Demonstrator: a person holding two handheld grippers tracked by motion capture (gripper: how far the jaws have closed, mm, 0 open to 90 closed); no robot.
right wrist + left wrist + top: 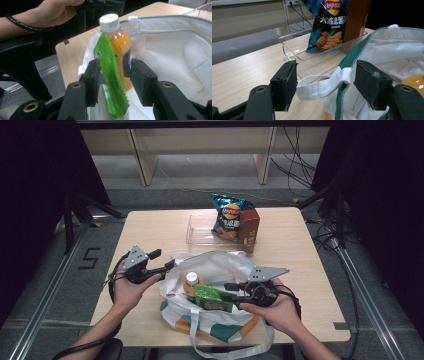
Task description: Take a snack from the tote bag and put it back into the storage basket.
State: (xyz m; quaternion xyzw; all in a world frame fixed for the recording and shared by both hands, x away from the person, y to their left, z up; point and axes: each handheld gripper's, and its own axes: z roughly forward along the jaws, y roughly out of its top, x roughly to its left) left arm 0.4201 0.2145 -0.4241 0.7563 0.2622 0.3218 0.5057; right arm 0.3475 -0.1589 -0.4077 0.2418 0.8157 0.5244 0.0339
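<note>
A dim room with a grey floor and pale shelving at the back is seen around a light wooden worktop (pixel 150 227). Both forearms are brought in from the near edge, each hand wrapped around a gripper handle, with the wrists held roughly level and turned inward toward the middle.

A white tote bag (pixel 220 265) with green trim is spread open at the near centre of the worktop. Behind it, toward the far edge, a clear plastic tray (pixel 197 232) is set, with a blue crisp bag (pixel 227 217) and a brown carton (pixel 248 230) standing upright in it, well apart from the grippers.

An orange drink bottle (pixel 120 42) with a white cap is stood inside the tote bag. Just beside it, a green snack packet (pixel 110 75) is held over the bag's mouth.

The left gripper (pixel 324 82) is held with its jaws apart, and the bag's white strap (pixel 319 86) is passed between them without being pinched. The right gripper (pixel 116 80) is half closed; one pad is touched by the green packet, while a gap is left at the other.
</note>
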